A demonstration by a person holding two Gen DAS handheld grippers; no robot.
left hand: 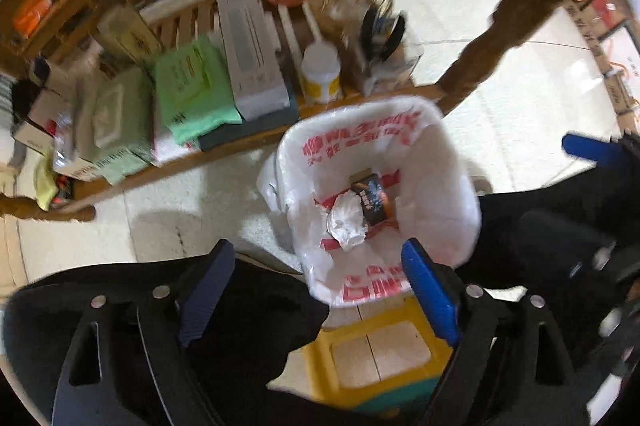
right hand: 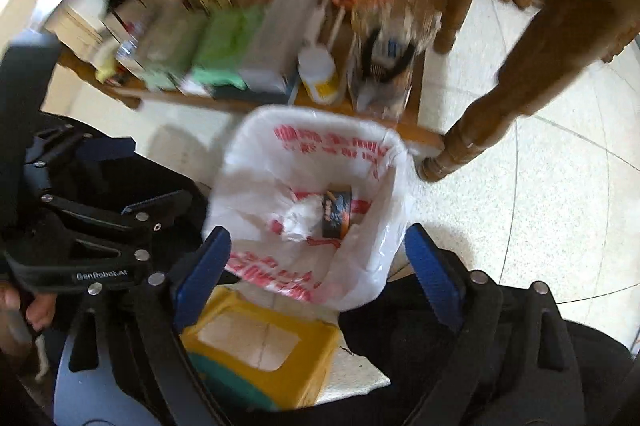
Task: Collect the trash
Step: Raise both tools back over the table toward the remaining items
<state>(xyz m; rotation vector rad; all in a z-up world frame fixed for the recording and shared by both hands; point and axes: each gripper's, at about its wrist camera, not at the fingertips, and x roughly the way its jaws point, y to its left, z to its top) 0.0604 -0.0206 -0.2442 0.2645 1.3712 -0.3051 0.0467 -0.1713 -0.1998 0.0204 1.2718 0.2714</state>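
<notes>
A bin lined with a white plastic bag with red print (left hand: 440,162) (right hand: 256,146) stands on the floor below both grippers. Inside lie a crumpled white paper (left hand: 346,222) (right hand: 302,216) and a dark packet (left hand: 372,200) (right hand: 338,212). My left gripper (left hand: 318,274) hangs above the bin's near rim, jaws wide apart, nothing between its blue pads. My right gripper (right hand: 318,258) also hovers over the bin, open and empty. The left gripper (right hand: 132,194) shows at the left of the right wrist view, and a blue finger (left hand: 588,150) of the right gripper at the right edge of the left wrist view.
A low wooden shelf (left hand: 256,142) behind the bin holds boxes, a green packet (left hand: 192,90) and a white jar with a yellow label (left hand: 320,74). A wooden table leg (right hand: 480,122) stands right of the bin. A yellow stool (left hand: 376,350) sits near the bin. The person's dark clothing fills the lower edges.
</notes>
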